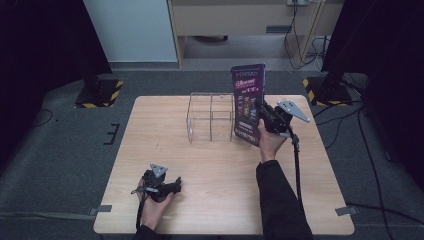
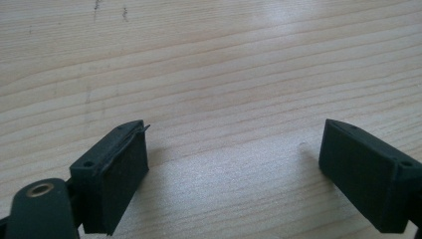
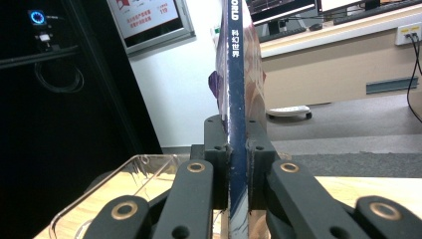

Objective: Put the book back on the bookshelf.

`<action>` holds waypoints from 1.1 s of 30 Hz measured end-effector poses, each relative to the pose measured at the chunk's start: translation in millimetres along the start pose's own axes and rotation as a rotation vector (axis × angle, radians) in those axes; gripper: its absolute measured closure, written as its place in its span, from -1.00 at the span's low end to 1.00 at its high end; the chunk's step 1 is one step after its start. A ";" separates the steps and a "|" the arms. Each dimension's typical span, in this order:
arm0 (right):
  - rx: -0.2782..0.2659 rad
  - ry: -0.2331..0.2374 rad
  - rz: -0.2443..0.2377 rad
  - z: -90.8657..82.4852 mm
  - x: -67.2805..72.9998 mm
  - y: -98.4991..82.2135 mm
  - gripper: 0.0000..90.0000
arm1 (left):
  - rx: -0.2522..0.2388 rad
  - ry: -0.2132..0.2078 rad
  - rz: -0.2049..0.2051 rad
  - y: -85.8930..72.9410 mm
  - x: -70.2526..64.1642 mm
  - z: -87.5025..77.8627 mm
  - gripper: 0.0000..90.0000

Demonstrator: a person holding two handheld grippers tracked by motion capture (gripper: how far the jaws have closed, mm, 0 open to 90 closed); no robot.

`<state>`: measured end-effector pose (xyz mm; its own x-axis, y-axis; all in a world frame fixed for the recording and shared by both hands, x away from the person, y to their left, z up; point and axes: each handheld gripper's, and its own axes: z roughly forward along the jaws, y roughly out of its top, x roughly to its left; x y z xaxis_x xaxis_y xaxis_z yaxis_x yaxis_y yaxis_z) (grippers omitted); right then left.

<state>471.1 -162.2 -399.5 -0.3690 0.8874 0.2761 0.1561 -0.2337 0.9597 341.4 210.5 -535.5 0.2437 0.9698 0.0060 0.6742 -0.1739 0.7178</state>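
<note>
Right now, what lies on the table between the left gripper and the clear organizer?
Nothing: bare light wooden table separates the left gripper from the clear acrylic divided organizer, as the high view shows.

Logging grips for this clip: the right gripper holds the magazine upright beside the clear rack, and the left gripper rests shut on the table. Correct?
Not quite: the left gripper is open, jaws wide apart over bare table in the left gripper view. The right gripper does hold the magazine upright beside the clear rack.

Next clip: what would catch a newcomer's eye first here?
The purple magazine held upright at the table's far right, clamped by its spine in the right gripper. Just left of it stands a clear acrylic organizer. The left gripper rests open near the wooden table's front edge.
</note>
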 end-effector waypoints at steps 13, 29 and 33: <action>0.002 -0.003 -0.013 -3.0 4.4 -17.0 0.87 | 0.000 0.000 0.000 0.0 0.0 0.0 -0.76; 0.055 -0.016 -0.038 -15.0 1.2 -22.1 0.86 | 0.000 0.001 0.000 0.0 -0.1 0.0 -0.76; 0.111 -0.020 -0.035 -18.7 -3.1 -16.8 0.85 | 0.000 0.002 -0.001 0.0 -0.2 0.0 -0.76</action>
<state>452.5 -168.5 -415.5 -0.3575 0.9024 0.2405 0.2442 -0.1582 0.9567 341.3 210.3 -535.5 0.2420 0.9702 0.0066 0.6743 -0.1731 0.7178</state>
